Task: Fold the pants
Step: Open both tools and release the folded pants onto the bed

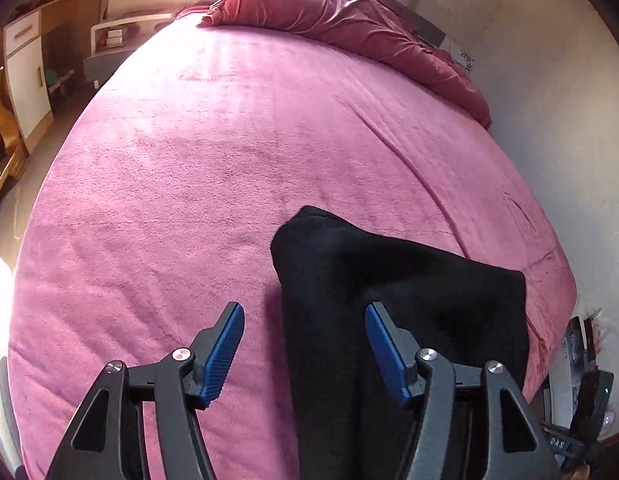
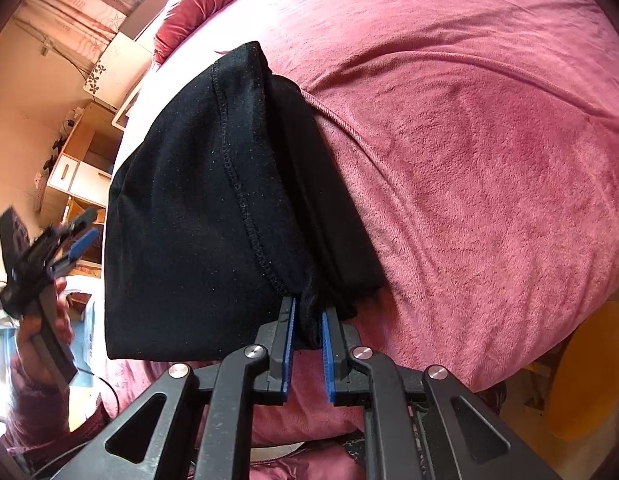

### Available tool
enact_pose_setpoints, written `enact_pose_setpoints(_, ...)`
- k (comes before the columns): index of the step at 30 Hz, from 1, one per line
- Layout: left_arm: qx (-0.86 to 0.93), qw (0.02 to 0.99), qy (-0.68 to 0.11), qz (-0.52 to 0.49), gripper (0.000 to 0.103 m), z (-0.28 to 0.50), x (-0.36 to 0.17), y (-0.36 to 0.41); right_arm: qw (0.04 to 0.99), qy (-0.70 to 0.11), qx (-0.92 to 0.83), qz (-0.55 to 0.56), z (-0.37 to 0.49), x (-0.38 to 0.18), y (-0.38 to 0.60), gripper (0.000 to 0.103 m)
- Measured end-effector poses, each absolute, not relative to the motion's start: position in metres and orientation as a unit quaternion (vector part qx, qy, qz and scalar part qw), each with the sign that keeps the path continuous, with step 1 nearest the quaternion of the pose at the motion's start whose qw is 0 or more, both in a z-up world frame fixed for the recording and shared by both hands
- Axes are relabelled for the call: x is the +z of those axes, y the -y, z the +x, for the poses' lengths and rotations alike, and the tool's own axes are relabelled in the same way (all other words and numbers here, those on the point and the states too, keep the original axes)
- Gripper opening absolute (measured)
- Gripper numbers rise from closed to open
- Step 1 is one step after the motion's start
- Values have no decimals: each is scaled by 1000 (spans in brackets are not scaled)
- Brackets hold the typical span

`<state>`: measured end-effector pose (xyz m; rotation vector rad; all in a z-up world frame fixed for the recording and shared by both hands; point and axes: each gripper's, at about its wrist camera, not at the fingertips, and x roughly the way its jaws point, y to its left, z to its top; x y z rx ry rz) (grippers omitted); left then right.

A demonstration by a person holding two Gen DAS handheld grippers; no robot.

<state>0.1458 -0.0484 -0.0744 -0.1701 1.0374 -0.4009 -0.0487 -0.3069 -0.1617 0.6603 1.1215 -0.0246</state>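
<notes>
While pinched, black pants (image 2: pixel 197 208) folded, seam showing

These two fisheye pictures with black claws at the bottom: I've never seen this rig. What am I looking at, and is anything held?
No robot: a person holds a two-finger gripper in each hand, each carrying a camera that looks along its fingers. The left wrist view shows the left gripper open and empty over the pink bed cover. The black pants lie folded on the cover. A red pillow sits at the far end. The right wrist view shows the right gripper pinching a bunched edge of the pants; at that picture's left edge, the person's hand holds the left gripper.
</notes>
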Motion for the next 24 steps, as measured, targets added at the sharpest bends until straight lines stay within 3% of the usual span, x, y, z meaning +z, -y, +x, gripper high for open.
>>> enact_pose_setpoints(2, -198, 853, -478, -69, 74, 125, -70, 44, 795, -520, -12, 311, -50, -161, 309, 17)
enact_pose_setpoints(4, -203, 860, -466, -54, 75, 108, -67, 49, 796, -523, -27, 304, -53, -159, 311, 39)
enact_pose_setpoints(5, -205, 861, -463, -48, 75, 101, -67, 49, 797, -523, -39, 299, -55, -157, 313, 56)
enact_pose_setpoints(16, -216, 870, -443, -22, 76, 50, -61, 43, 823, -491, -35, 284, -53, -129, 322, 57)
enact_pose_setpoints(24, -201, 873, -444, -28, 81, 44, -64, 29, 834, -480, -7, 273, -13, -124, 314, 71)
